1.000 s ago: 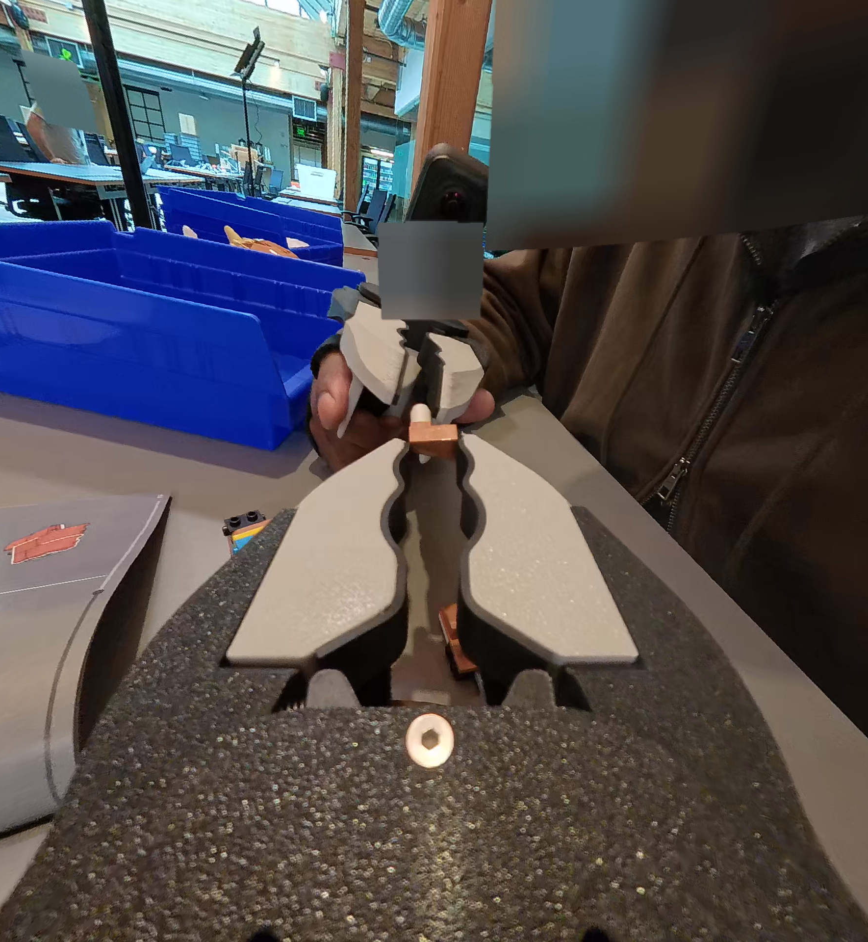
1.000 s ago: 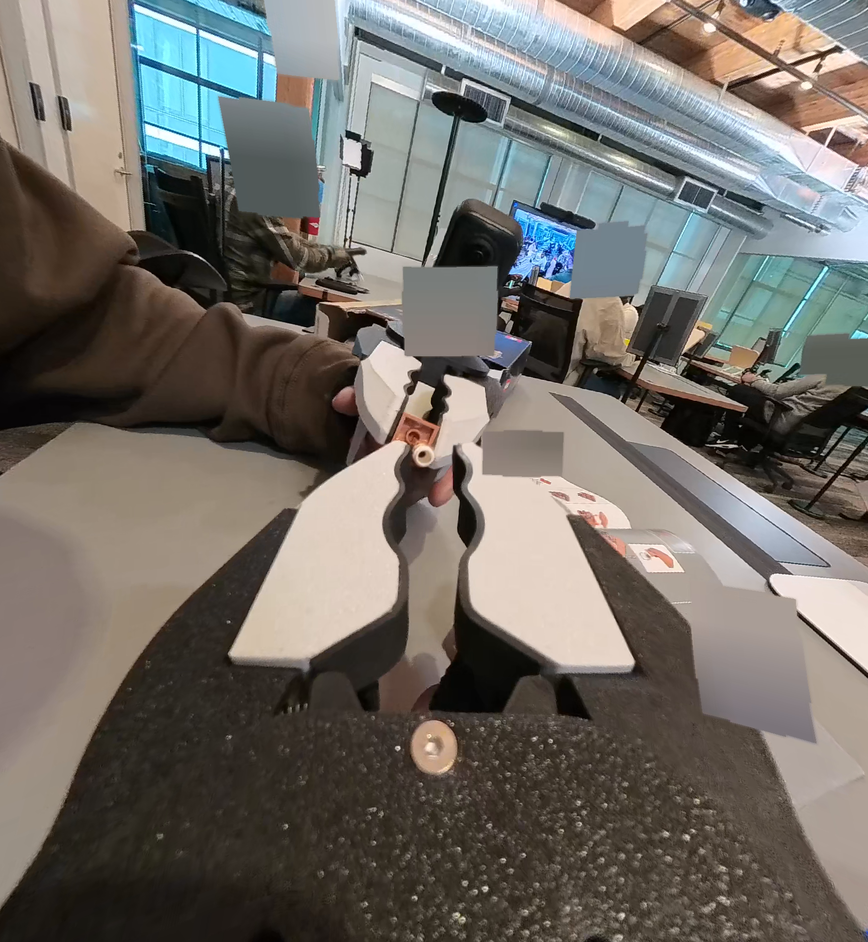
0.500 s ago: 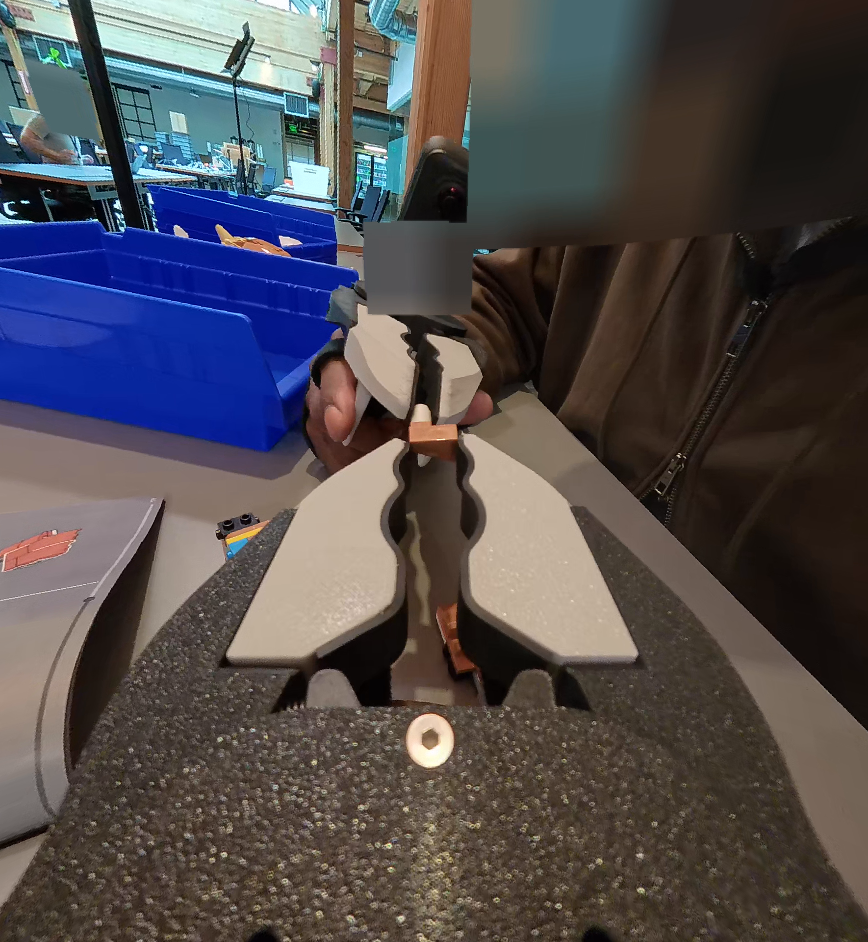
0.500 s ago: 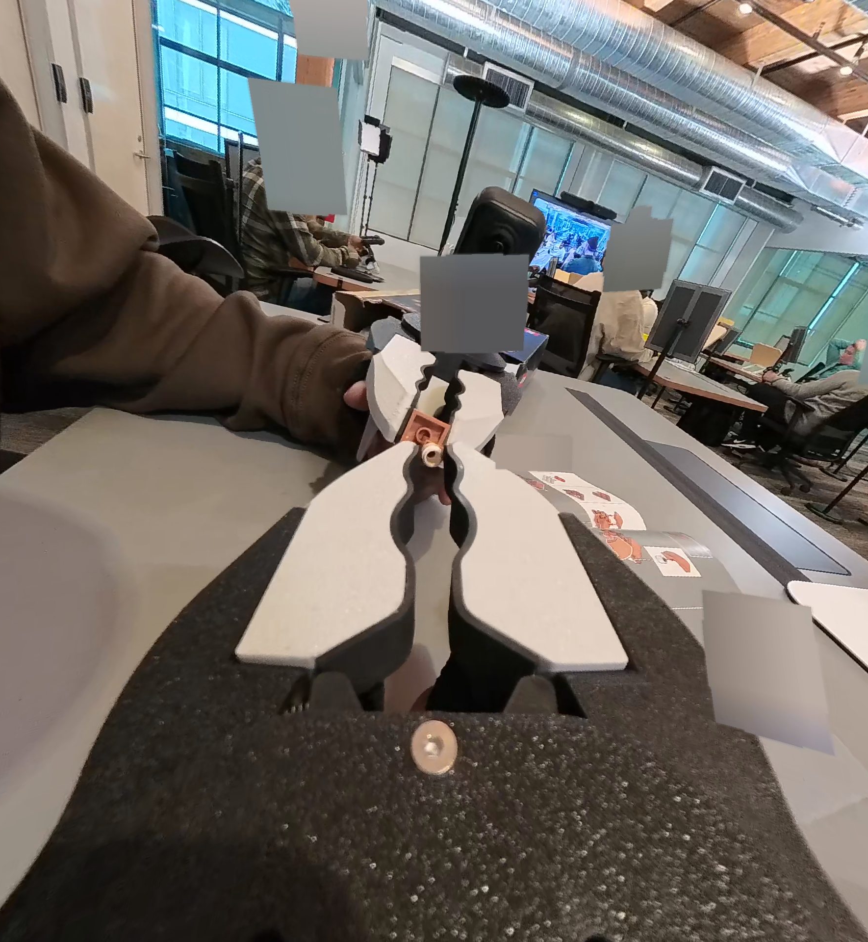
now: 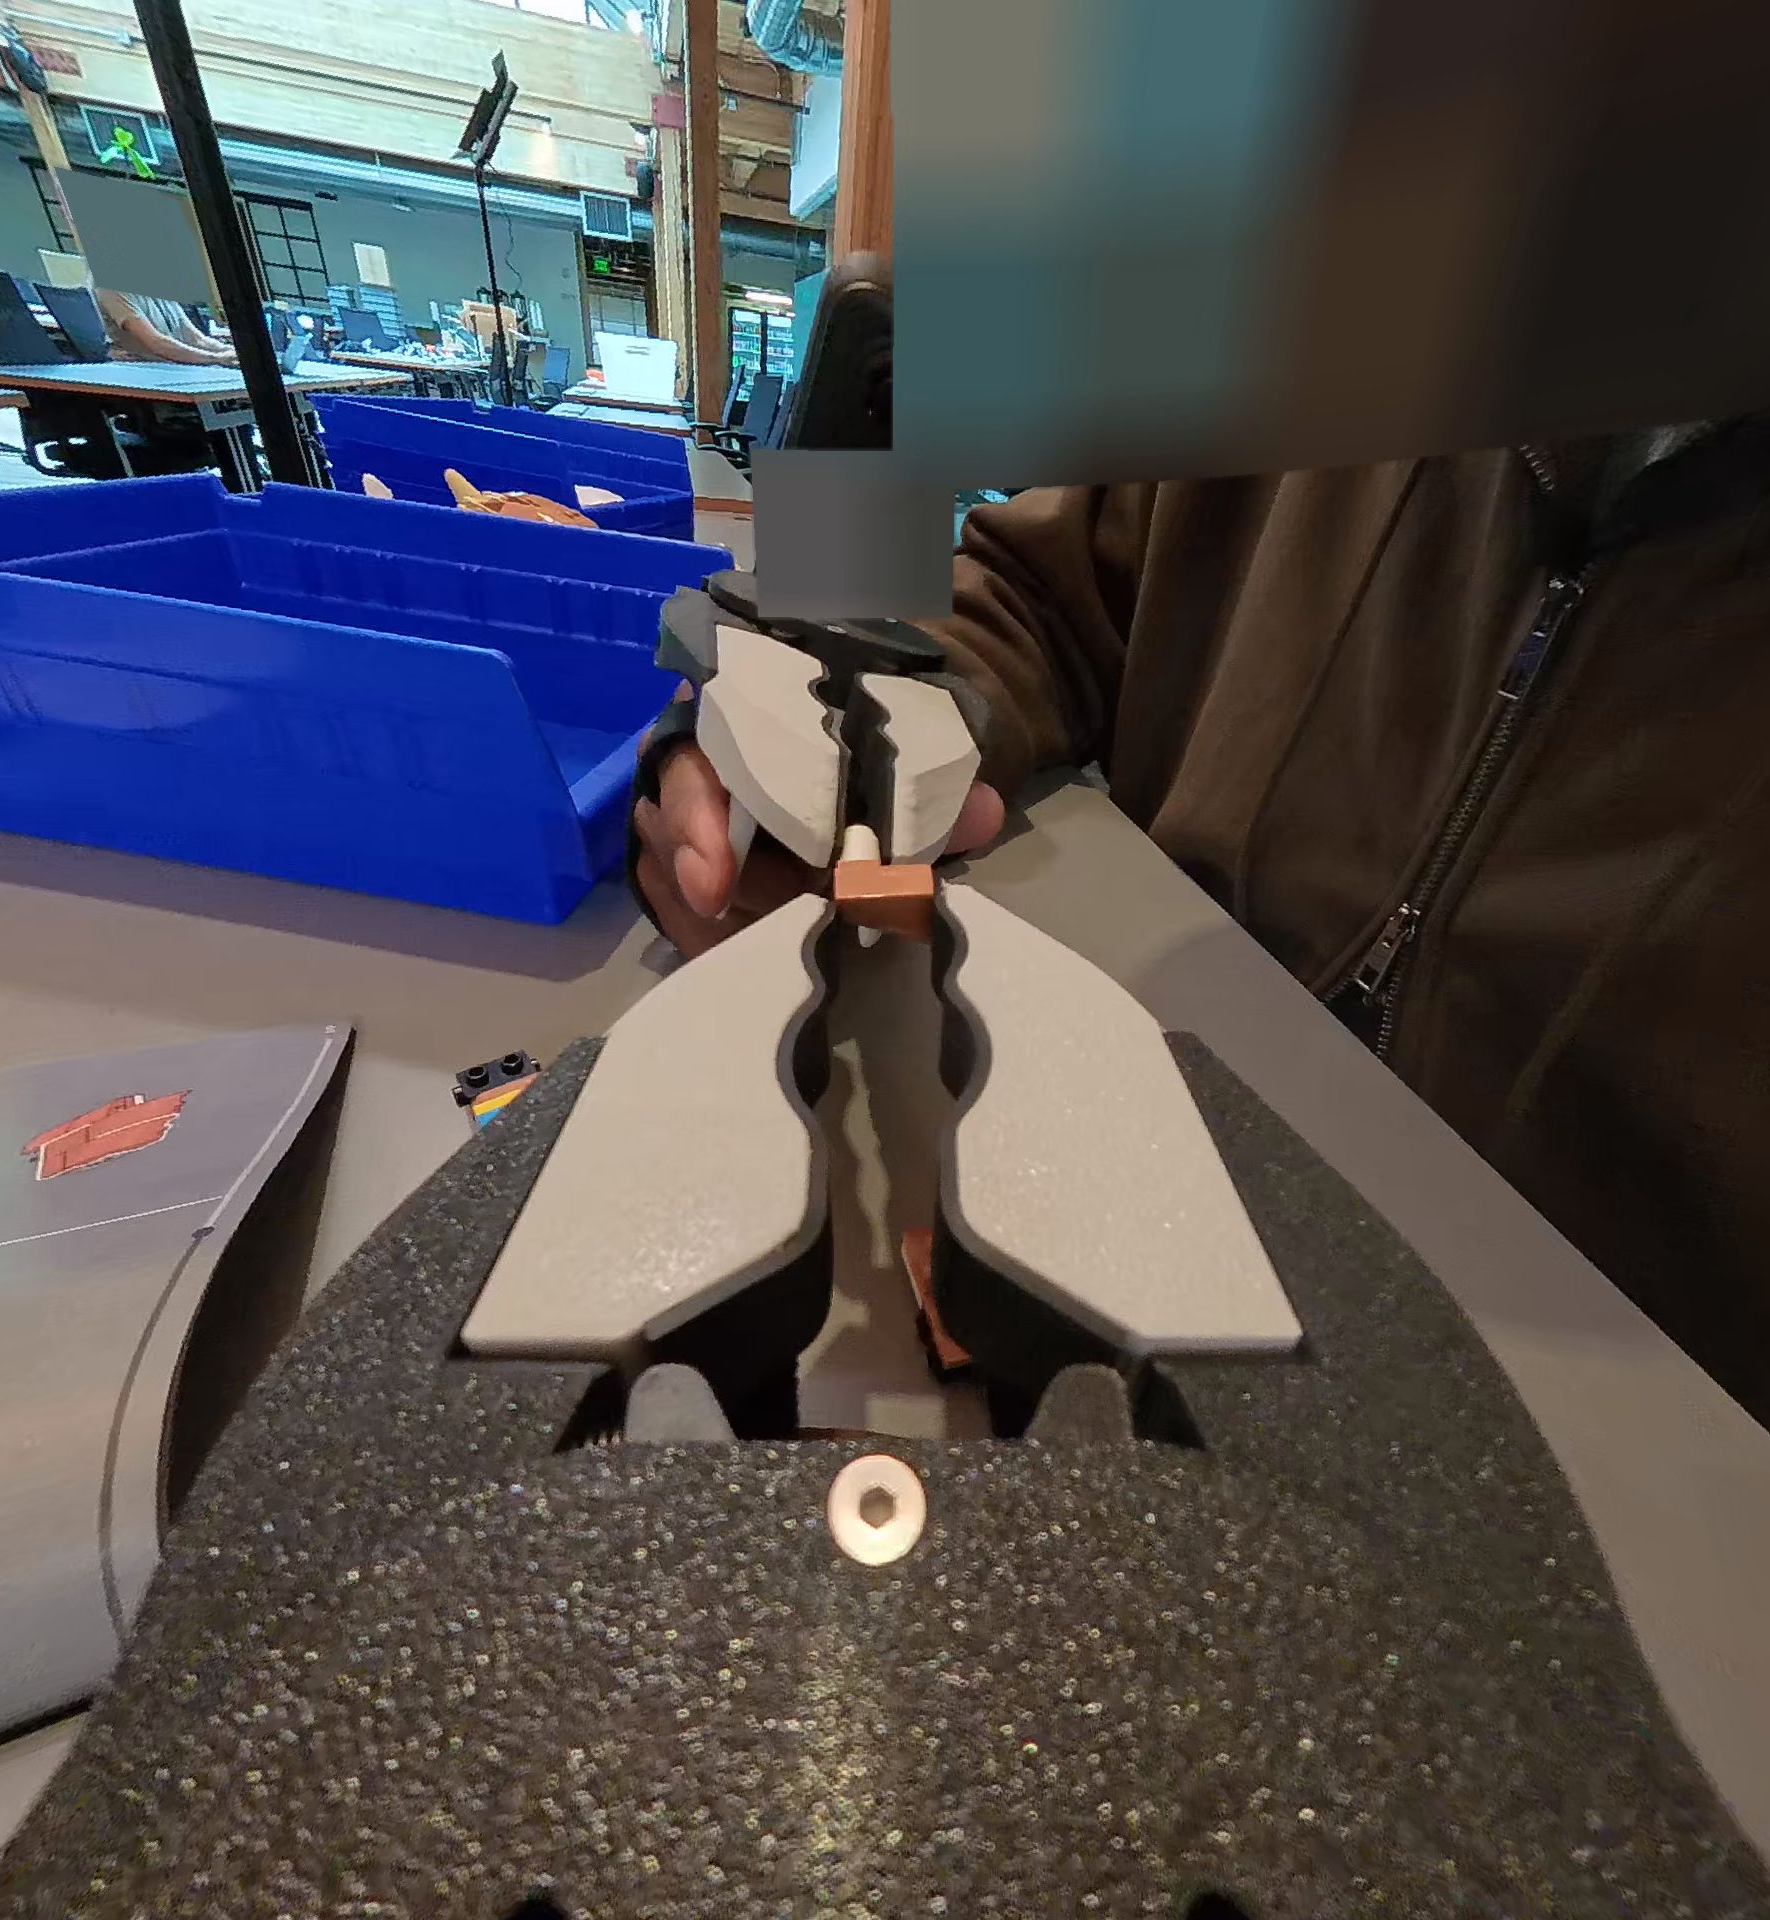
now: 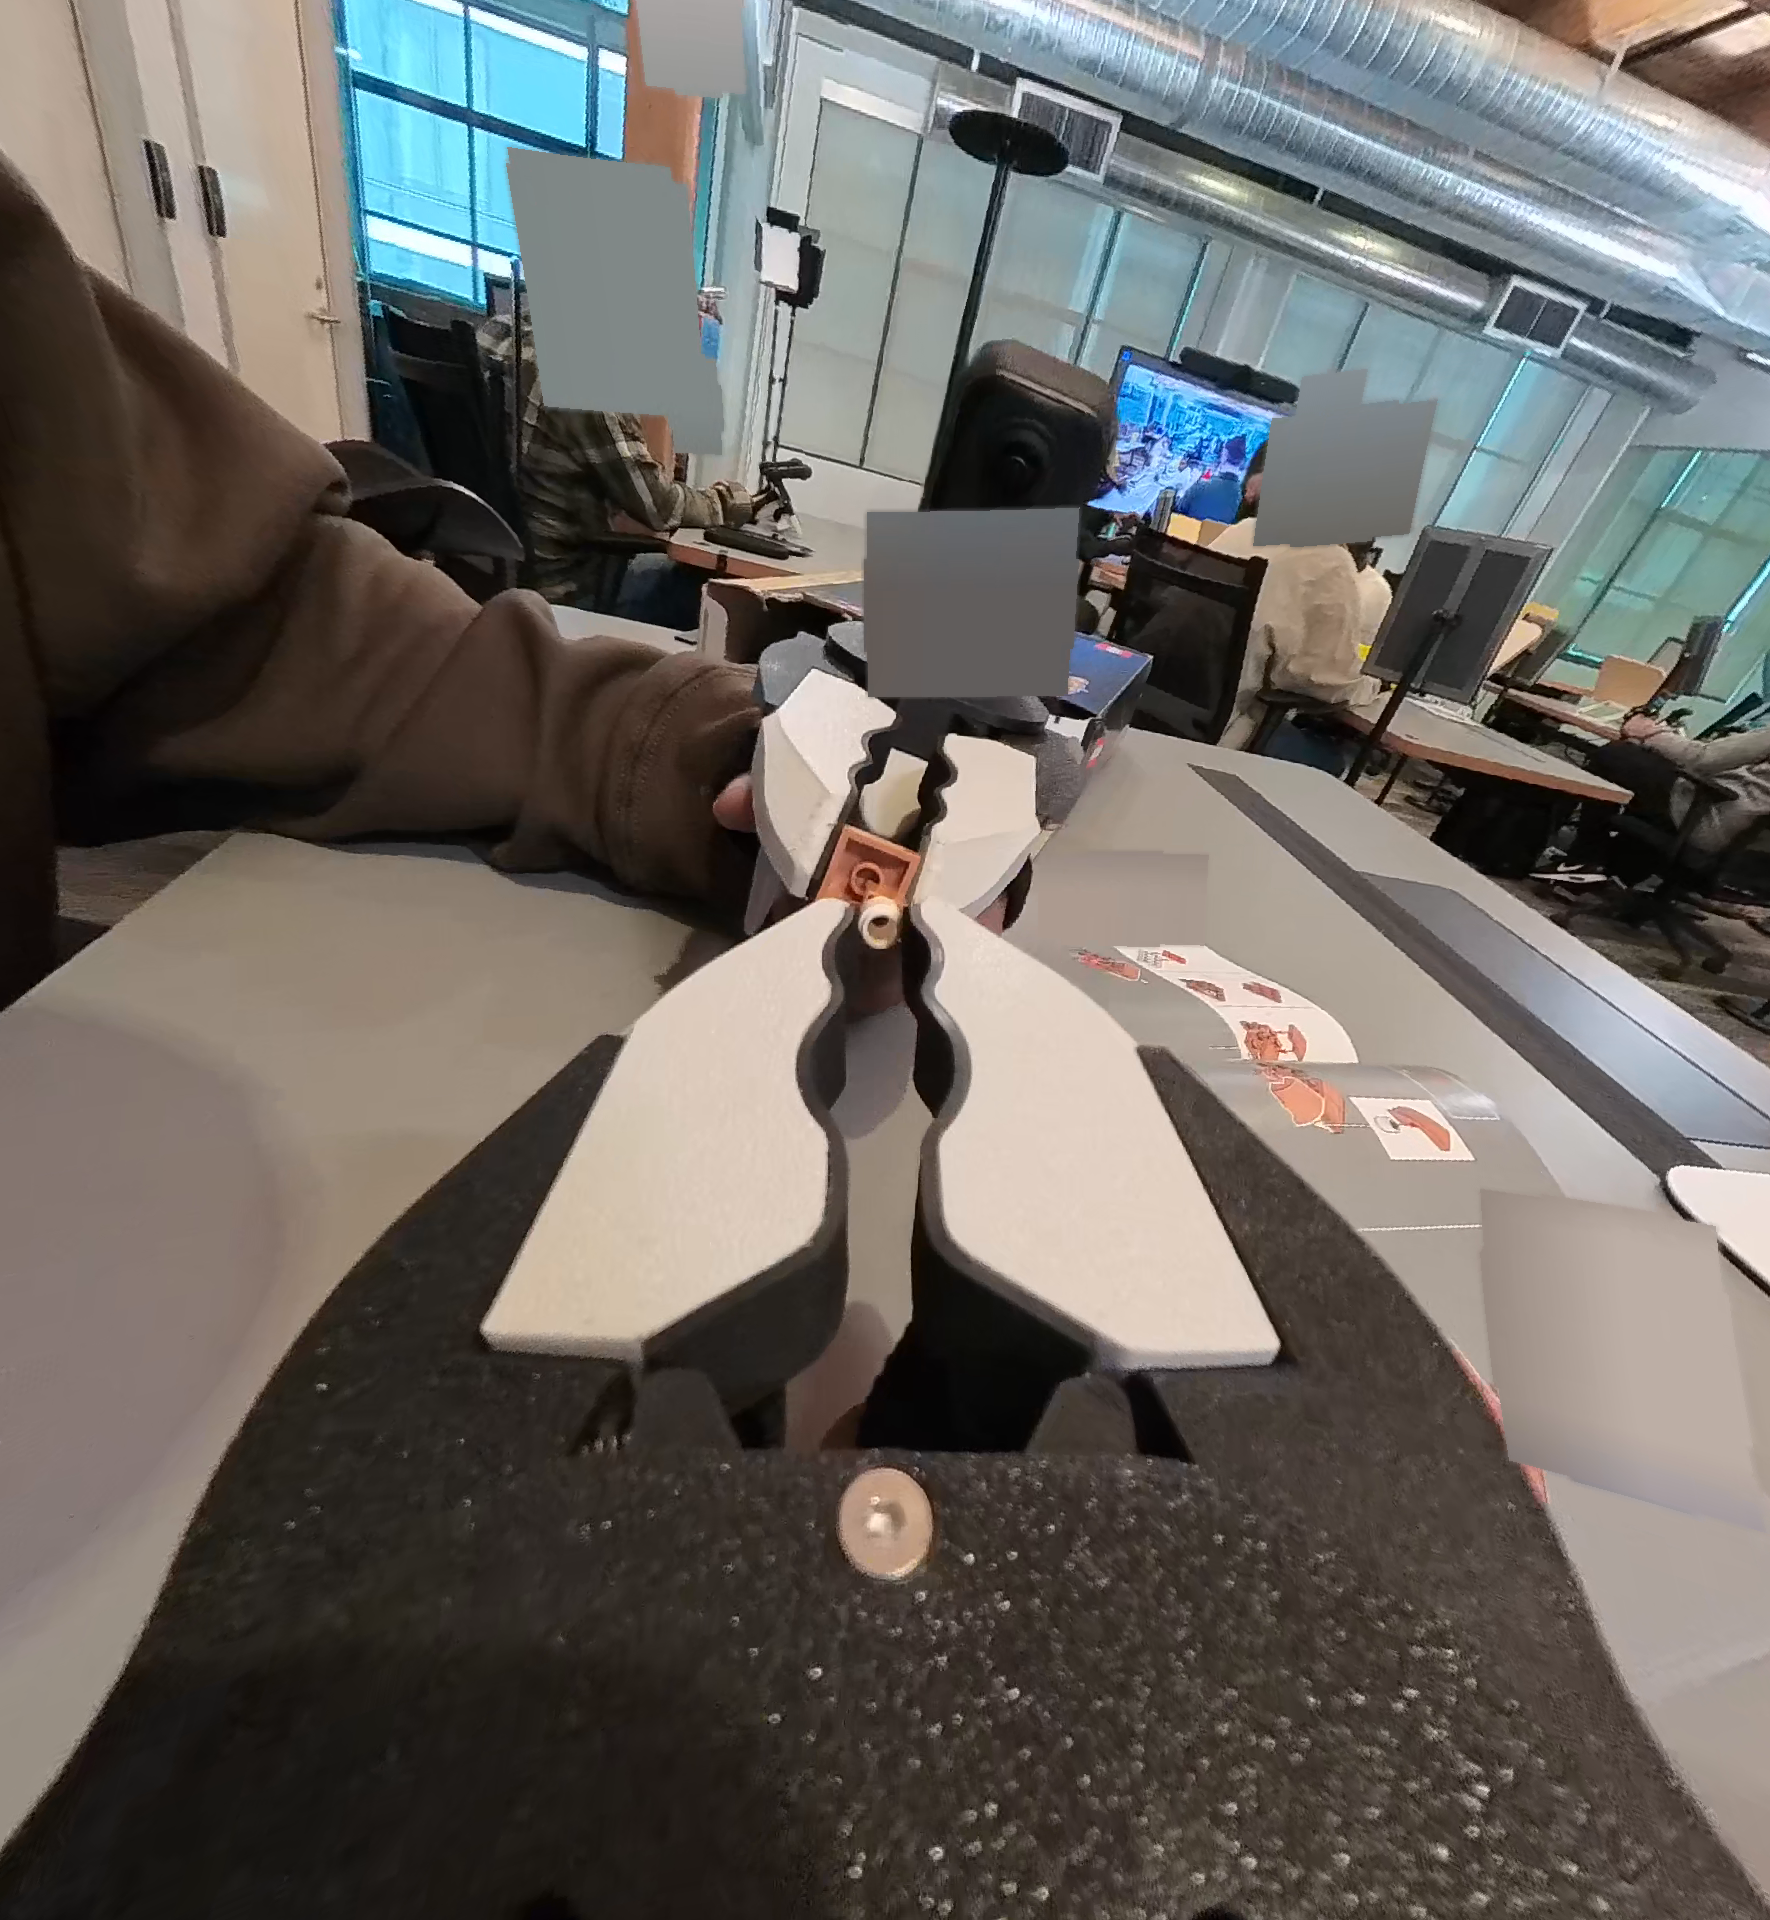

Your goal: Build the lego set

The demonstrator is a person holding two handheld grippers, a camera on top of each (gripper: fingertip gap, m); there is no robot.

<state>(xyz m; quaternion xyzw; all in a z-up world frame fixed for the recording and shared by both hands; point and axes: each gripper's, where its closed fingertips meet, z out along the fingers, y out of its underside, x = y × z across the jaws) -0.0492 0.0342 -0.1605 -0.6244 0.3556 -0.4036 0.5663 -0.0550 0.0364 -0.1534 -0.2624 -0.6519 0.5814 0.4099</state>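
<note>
My little brown brick (image 5: 883, 896) sits up in the air over the grey table (image 5: 237, 966), pinched at the tips of my left claw (image 5: 881, 914). A tiny white peg (image 6: 879, 922) touches the brick, and my right claw (image 6: 881, 920) pinches that peg. The two claws meet tip to tip. A small black and blue brick (image 5: 491, 1081) lies on the table beside the picture book (image 5: 81, 1195). Blue bins (image 5: 268, 707) stand farther back.
</note>
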